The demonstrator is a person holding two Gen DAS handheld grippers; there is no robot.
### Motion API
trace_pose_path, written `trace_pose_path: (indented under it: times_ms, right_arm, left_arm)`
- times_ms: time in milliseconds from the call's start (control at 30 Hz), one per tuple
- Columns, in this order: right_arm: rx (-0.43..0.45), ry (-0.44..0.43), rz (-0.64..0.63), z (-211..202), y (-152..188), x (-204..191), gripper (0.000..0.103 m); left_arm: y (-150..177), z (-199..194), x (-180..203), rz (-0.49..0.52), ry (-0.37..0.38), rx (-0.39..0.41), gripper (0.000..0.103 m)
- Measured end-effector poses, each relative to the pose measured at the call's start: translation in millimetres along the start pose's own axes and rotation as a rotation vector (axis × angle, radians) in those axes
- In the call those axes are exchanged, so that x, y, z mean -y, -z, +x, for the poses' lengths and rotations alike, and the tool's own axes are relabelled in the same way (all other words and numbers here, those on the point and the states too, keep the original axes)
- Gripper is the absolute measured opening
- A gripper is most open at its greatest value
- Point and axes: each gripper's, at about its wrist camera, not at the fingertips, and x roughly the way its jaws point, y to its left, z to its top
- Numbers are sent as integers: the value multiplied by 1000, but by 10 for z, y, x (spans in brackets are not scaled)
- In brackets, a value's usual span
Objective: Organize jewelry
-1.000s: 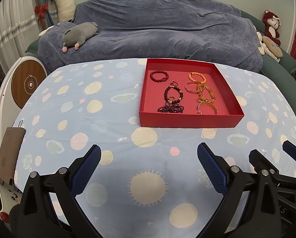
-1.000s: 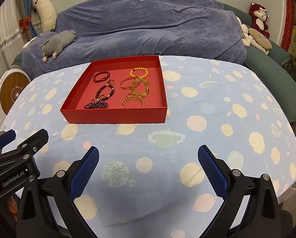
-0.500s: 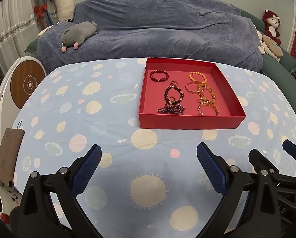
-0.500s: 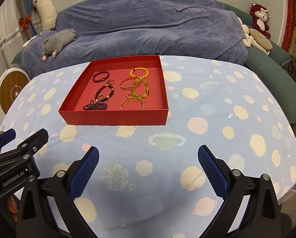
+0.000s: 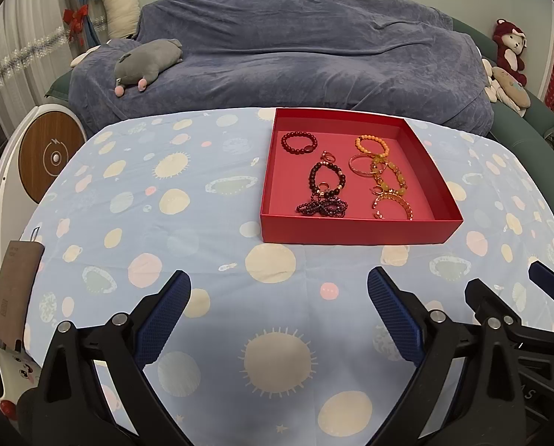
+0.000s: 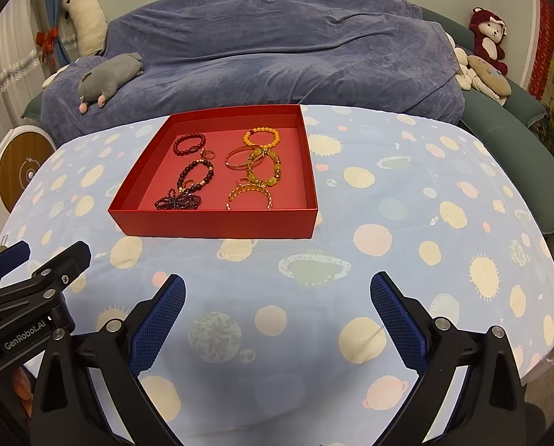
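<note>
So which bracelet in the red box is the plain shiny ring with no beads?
The thin metal bangle in the red box, just below the orange bead bracelet. All the other bracelets are strings of beads.

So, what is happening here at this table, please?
A person holds two grippers above a table with a planet-pattern cloth. Both the left gripper and the right gripper are open and hold nothing. In front of them stands a red box. Inside it lie dark bead bracelets on the left side and orange and gold bracelets on the right side. Neither gripper touches the jewelry.
</note>
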Motion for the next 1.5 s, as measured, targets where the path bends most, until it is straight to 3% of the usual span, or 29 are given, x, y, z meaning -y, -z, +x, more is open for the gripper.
trace_pose_path:
  times_ms: [1500]
  right_arm:
    - [-8, 1, -15, 99, -31, -40, 96]
  left_arm:
    - [62, 104, -5, -13, -21, -15, 91]
